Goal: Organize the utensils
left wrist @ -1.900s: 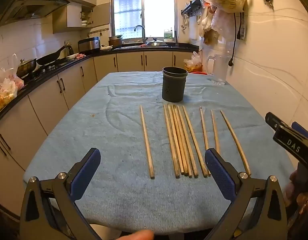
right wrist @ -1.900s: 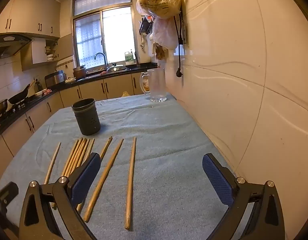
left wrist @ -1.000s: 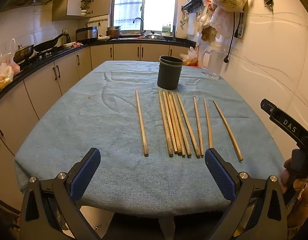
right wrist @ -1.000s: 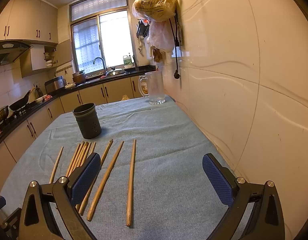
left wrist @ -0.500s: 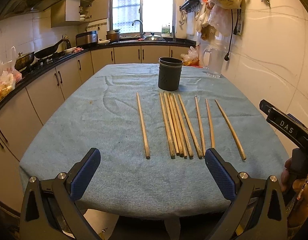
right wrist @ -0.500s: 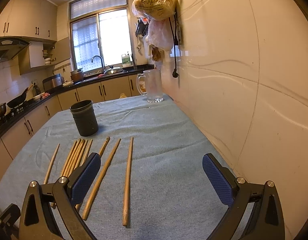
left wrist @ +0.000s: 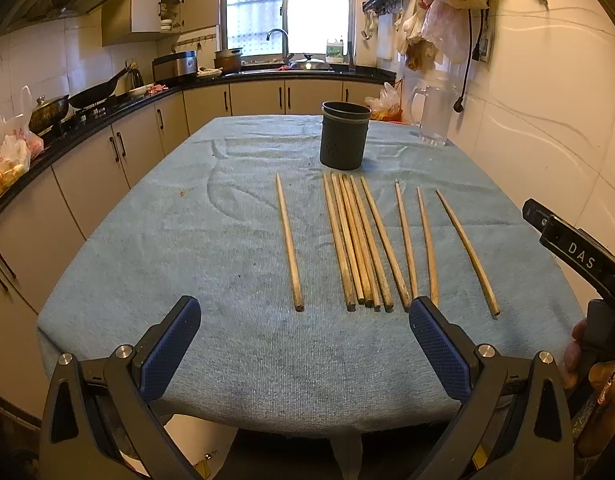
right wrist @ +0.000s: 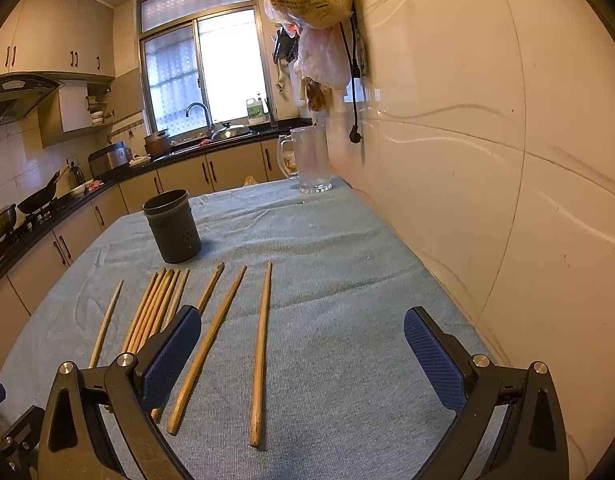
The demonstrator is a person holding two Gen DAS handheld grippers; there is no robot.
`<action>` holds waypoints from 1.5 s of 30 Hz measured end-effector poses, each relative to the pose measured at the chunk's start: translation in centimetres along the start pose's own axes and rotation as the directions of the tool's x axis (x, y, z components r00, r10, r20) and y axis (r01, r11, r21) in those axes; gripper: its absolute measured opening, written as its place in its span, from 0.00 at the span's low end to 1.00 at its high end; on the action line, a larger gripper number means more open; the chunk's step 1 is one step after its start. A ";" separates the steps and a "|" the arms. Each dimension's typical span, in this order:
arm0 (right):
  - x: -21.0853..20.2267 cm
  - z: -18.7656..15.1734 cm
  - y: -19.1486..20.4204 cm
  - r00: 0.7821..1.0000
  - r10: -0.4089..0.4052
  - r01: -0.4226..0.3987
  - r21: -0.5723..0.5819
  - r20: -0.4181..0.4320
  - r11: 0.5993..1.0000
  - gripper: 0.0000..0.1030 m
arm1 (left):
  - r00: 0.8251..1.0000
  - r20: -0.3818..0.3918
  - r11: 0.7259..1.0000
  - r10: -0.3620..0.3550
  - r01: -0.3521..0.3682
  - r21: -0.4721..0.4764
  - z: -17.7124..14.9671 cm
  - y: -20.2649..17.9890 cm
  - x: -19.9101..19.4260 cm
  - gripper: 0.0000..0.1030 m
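Nothing is picked up yet: nine or so wooden chopsticks (left wrist: 359,240) lie side by side on the blue-covered table (left wrist: 187,240), all on the near side of the dark holder cup (left wrist: 344,135), their thin ends pointing toward it. One lies alone to the cup's left, a tight bundle lies straight in front of it, and three spaced ones lie to its right. The cup stands upright and looks empty, though its inside is not visible.

The left tongs (left wrist: 305,340) are spread wide and hold nothing, hanging over the table edge farthest from the cup. The right tongs (right wrist: 303,354) are likewise spread and empty, with the rightmost chopstick (right wrist: 261,350) between their fingers.

The step in hand is probably the first pick. It would go best by taking a spaced stick rather than one from the bundle, closing across it near its thick end, then tipping it upright so the thin end drops into the cup without knocking it over.

Compared with half a second ago, the left tongs sit slightly closer to the cup; the chopsticks lie unchanged.
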State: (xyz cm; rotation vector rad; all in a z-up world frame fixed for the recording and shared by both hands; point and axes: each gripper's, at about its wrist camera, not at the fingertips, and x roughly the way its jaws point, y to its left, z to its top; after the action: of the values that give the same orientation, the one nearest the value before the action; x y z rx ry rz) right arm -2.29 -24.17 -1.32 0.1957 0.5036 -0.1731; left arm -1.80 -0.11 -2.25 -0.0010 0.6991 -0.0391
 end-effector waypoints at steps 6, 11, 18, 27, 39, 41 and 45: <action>0.6 -0.1 0.2 1.000 0.006 -0.006 -0.006 -0.013 1.000 1.00 | 1.000 -0.025 1.000 -0.001 0.001 -0.005 0.0 0.1 0.7 1.00; 0.8 -0.2 0.4 1.000 0.008 -0.009 -0.007 -0.023 1.000 1.00 | 0.999 -0.039 1.000 -0.002 0.001 -0.005 -0.1 0.2 1.2 1.00; 1.5 -0.7 0.4 0.999 0.003 -0.003 -0.008 -0.040 1.000 1.00 | 0.999 -0.048 1.000 0.003 -0.003 -0.016 0.4 0.7 1.9 1.00; 4.4 1.3 0.7 0.984 0.094 -0.105 -0.061 -0.151 0.993 0.97 | 0.998 0.014 0.998 0.055 -0.055 -0.012 6.0 5.4 2.6 1.00; 16.4 3.7 2.1 0.838 0.180 -0.244 -0.058 -0.516 0.968 0.56 | 0.944 -0.327 0.999 -0.041 0.035 -0.026 13.4 6.8 17.0 0.60; 18.2 3.6 2.9 0.822 0.161 -0.242 -0.079 -0.546 0.967 0.51 | 0.919 -0.387 0.996 -0.079 0.054 -0.074 13.6 6.7 19.7 0.60; 20.6 4.0 3.3 0.806 0.125 -0.220 -0.097 -0.578 0.971 0.40 | 0.903 -0.423 0.996 -0.069 0.038 -0.080 13.8 6.4 22.5 0.60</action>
State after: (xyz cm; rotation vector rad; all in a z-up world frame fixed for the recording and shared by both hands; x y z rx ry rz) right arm 18.02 -24.27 -7.57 0.1323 1.0931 0.1161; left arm 24.48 5.27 -6.28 -0.0815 1.1399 -0.0687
